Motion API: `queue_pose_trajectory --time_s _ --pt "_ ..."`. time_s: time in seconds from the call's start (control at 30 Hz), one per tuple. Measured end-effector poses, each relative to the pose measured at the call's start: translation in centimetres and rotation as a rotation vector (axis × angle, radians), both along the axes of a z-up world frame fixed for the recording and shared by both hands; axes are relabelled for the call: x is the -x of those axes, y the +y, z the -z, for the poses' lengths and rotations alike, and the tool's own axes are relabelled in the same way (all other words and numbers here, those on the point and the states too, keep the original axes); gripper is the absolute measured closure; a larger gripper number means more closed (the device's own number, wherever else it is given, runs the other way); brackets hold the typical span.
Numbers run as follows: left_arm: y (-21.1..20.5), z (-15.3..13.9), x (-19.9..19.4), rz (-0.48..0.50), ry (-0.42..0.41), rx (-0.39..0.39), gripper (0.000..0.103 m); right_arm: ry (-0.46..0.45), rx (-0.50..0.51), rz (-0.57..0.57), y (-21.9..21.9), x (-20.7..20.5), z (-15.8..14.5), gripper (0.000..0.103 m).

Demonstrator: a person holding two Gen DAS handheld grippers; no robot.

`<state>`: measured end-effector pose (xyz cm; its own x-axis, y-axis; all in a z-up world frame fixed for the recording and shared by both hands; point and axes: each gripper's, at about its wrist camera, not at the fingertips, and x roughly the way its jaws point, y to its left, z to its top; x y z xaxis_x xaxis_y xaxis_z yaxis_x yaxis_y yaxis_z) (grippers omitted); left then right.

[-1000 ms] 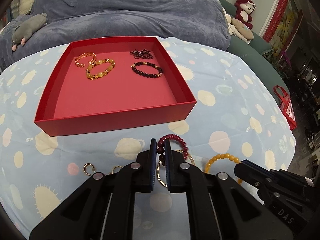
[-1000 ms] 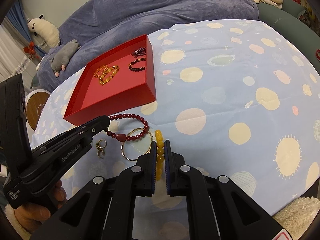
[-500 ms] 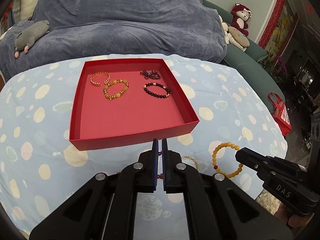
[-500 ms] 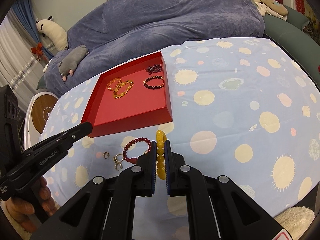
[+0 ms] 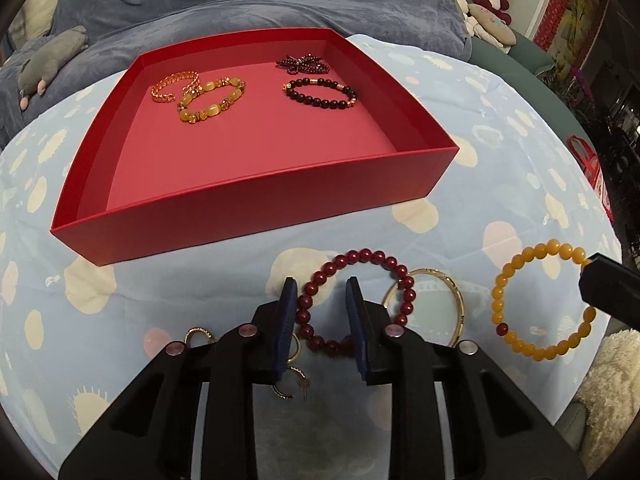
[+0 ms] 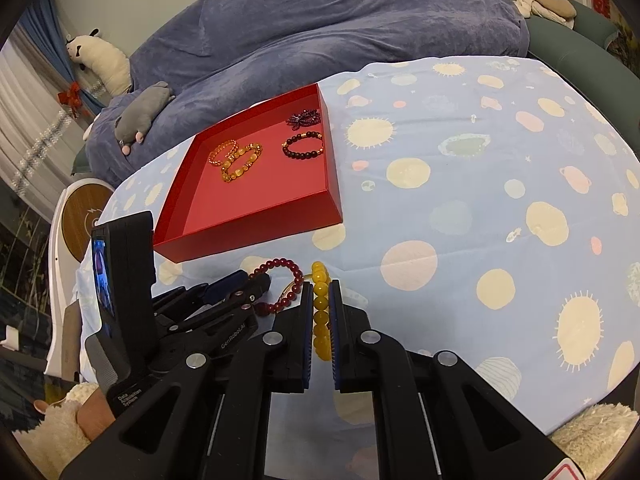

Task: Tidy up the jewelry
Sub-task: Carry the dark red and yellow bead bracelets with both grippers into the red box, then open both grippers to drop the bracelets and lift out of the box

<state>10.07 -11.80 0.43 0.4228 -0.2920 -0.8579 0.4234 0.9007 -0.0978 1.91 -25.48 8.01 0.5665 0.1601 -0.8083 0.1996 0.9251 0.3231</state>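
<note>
My left tool (image 5: 322, 312) is just opening, its fingers straddling the red bracelet (image 5: 356, 300) lying near the worktop's front edge. My right tool (image 6: 320, 316) is clamping the yellow bracelet (image 6: 321, 312) beside it.

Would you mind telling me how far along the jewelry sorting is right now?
Done: four bracelets already lie in the red box. In hand: the right gripper is shut on the yellow bracelet; the left gripper has just been opening, its fingers astride the dark red bracelet without pressing it. Left: those two, the gold bangle and the small gold rings on the tablecloth.
</note>
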Motion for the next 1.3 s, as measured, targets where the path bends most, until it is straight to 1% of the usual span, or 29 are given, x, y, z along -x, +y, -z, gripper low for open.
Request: queue_pose_trajectory --time_s 0.07,0.1,0.17,0.27,0.37,0.5,0.63,0.77,0.9,1.0,1.1,1.23,1.3 --pt "-0.1 0.0 -0.1 0.000 -0.011 -0.013 0.093 0.002 -0.002 0.000 0.0 -0.1 0.1 0.096" --pt "0.0 0.0 -0.2 -0.003 -0.007 -0.011 0.095 0.002 -0.002 0.001 -0.1 -0.1 0.1 0.096" --pt "0.3 -0.2 -0.4 -0.008 0.004 0.004 0.095 0.002 -0.002 0.000 0.0 -0.1 0.1 0.096" --pt "0.7 -1.6 -0.1 -0.013 -0.024 0.029 0.096 -0.001 0.001 -0.001 0.0 0.0 0.0 0.096" --pt "1.1 -4.1 0.3 -0.003 -0.044 0.072 0.096 -0.010 0.000 0.000 -0.2 0.0 -0.4 0.096" --pt "1.5 -8.3 0.7 0.026 -0.081 0.140 0.096 -0.034 0.011 -0.012 -0.1 -0.3 -1.4 0.096" --pt "1.5 -12.2 0.5 0.062 -0.145 0.163 0.095 -0.065 0.011 -0.031 0.0 -1.3 -2.8 0.096" --pt "1.4 -14.8 -1.1 0.084 -0.182 0.187 0.095 -0.107 0.039 -0.070 0.6 -3.5 -4.5 0.096" --pt "1.5 -16.6 -3.5 0.074 -0.222 0.196 0.095 -0.149 0.045 -0.116 1.4 -7.2 -5.9 0.096" --pt "1.8 -16.7 -5.9 0.050 -0.239 0.198 0.095 -0.169 0.043 -0.142 2.2 -10.3 -6.2 0.096" --pt "2.4 -15.3 -8.6 0.006 -0.197 0.221 0.095 -0.151 -0.006 -0.158 2.8 -13.3 -5.3 0.096" --pt "3.3 -12.2 -11.3 -0.036 -0.135 0.243 0.095 -0.090 -0.087 -0.159 3.5 -16.2 -2.2 0.096" --pt "3.6 -10.6 -12.1 -0.053 -0.116 0.222 0.095 -0.039 -0.106 -0.160 3.7 -17.2 0.0 0.096"
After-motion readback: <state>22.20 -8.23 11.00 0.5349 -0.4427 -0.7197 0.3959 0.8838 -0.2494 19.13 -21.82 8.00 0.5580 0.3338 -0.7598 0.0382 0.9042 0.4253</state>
